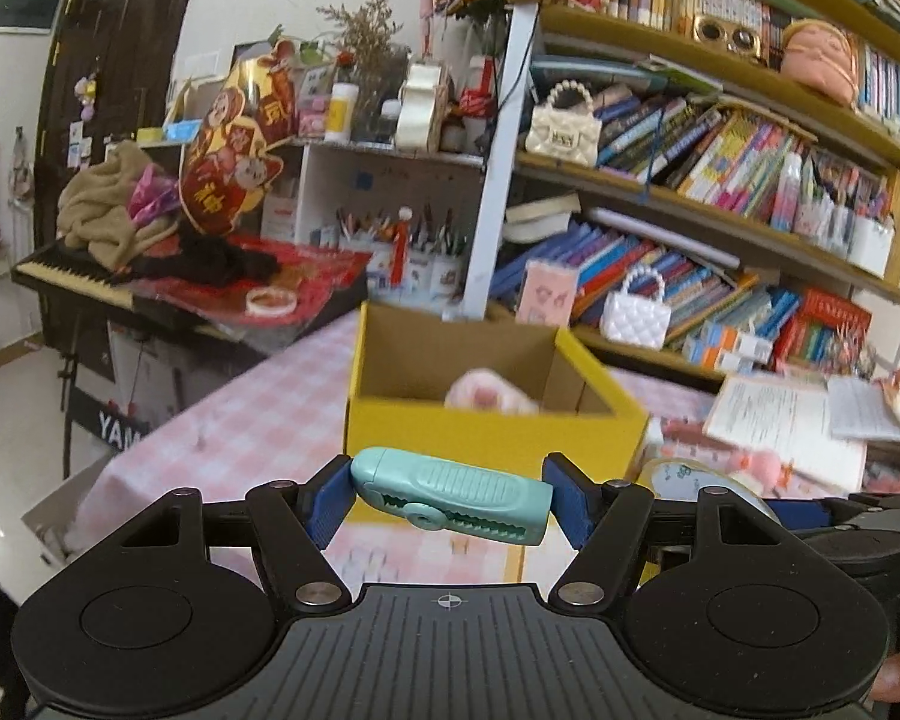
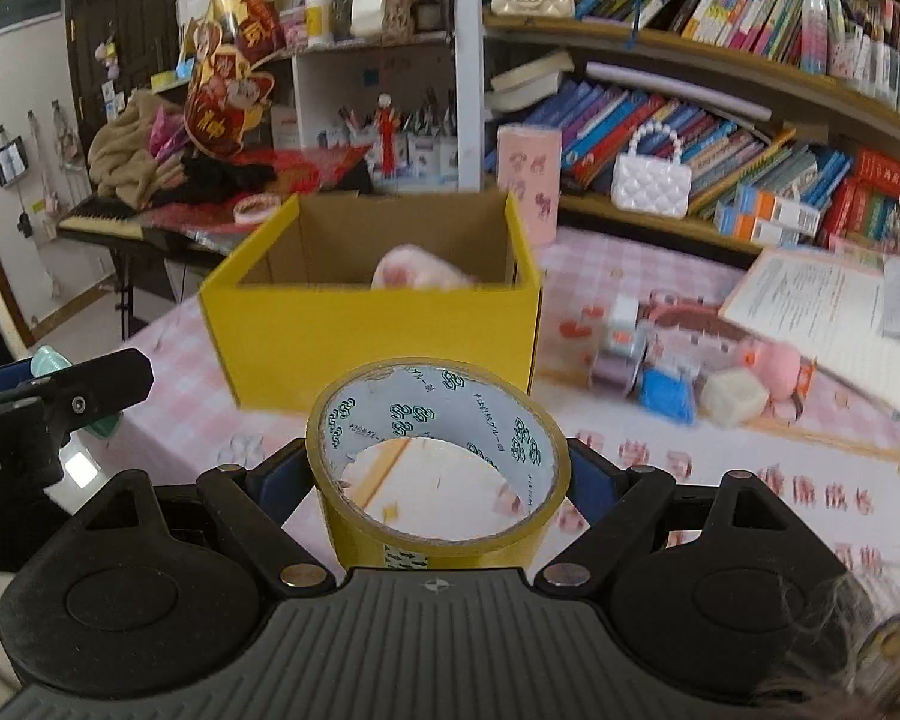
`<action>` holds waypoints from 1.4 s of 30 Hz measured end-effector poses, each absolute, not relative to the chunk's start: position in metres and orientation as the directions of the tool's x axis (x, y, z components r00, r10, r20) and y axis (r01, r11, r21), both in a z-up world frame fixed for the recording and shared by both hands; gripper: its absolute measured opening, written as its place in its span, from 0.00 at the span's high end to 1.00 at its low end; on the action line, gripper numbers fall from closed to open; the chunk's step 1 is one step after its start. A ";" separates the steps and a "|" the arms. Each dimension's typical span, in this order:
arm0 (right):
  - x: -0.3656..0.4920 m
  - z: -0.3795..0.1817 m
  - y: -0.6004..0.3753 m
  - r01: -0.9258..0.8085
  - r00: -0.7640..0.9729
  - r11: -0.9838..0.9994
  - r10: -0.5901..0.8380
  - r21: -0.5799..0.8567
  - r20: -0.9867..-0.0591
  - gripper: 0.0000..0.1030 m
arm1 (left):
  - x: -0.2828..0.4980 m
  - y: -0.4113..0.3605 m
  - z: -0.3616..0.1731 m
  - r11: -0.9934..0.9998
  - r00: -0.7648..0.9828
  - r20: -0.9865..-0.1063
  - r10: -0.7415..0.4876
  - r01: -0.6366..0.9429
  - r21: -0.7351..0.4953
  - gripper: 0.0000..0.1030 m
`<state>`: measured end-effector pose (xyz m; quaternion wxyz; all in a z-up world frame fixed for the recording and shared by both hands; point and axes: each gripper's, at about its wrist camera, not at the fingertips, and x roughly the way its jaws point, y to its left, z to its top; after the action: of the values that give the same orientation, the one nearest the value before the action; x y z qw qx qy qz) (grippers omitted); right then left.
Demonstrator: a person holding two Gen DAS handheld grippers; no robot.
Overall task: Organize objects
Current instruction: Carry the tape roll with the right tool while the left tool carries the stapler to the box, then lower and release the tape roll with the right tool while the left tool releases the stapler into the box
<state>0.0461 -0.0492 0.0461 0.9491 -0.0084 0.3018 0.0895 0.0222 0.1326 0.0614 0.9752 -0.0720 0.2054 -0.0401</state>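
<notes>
An open yellow cardboard box [image 2: 372, 330] with a pink plush toy [image 2: 417, 273] inside stands on the pink checked bench [image 2: 720, 480], small toys [image 2: 666, 372] scattered beside it. Just short of it, the left tongs [image 1: 447, 501] clamp a mint-green plastic cutter [image 1: 453, 495] crosswise; the right tongs [image 2: 438, 480] grip a yellow tape roll [image 2: 438, 468], both level.

Each scene is viewed forward along a claw, from low above the checked surface [image 2: 210, 420]. The yellow box [image 1: 492, 420] is faced closely by both views, and the bookshelf [image 1: 720, 204] behind is shared.
</notes>
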 end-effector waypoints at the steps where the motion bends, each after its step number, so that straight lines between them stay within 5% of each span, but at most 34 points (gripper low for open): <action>1: 0.053 0.051 -0.050 -0.174 0.807 0.984 0.164 0.036 -0.567 0.16 | 0.029 0.132 0.064 0.986 0.916 -0.387 -0.102 0.043 -0.159 0.33; 9: 0.121 0.090 -0.053 -0.199 0.852 0.980 0.187 0.027 -0.490 0.16 | 0.089 0.130 0.087 0.989 0.939 -0.343 -0.019 -0.033 -0.145 0.33; 18: 0.216 0.109 -0.049 -0.256 0.862 0.966 0.240 0.025 -0.446 0.16 | 0.167 0.116 0.074 0.988 0.911 -0.408 0.060 -0.113 -0.109 0.33; 33: 0.299 0.056 -0.018 -0.431 0.711 0.902 0.358 0.027 -0.605 0.16 | 0.237 0.099 0.023 0.989 0.795 -0.591 0.134 -0.143 0.032 0.33; 42: 0.317 0.027 -0.012 -0.469 0.616 0.882 0.357 0.036 -0.702 0.16 | 0.243 0.084 0.007 0.990 0.767 -0.627 0.133 -0.077 0.115 0.32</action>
<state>0.3174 -0.0116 0.0265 0.8957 -0.0758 0.3725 0.2305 0.2433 0.0843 0.0072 0.9391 0.0412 0.3364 0.0559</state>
